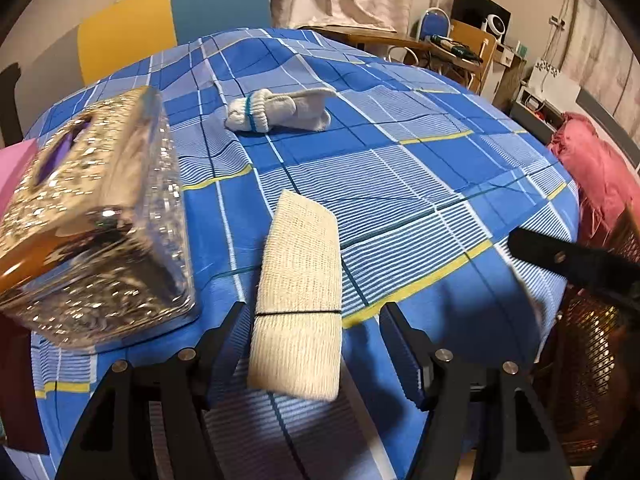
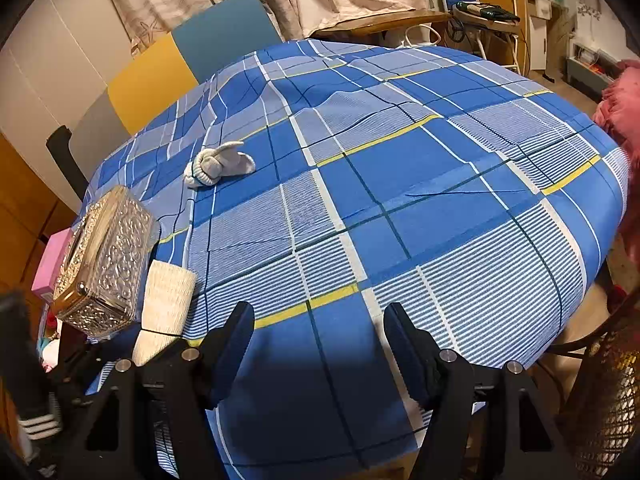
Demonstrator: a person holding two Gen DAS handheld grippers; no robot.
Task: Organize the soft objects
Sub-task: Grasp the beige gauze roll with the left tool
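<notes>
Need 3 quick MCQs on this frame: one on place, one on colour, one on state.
1. Where does the cream bandage roll lie relative to the left hand-held gripper?
A. Between its open jaws
B. On top of the glass box
C. Beside the rolled sock

2. What colour is the stripe on the rolled white sock?
A. Red
B. Teal
C. Yellow

3. What is the right hand-held gripper doing?
A. Clamping the sock
B. Clamping the glass box
C. Open, nothing between its jaws

Answers:
1 A: the roll lies between the fingers, with gaps on both sides.
2 B: a teal band rings the cuff.
3 C: only the checked tablecloth shows between its jaws.
</notes>
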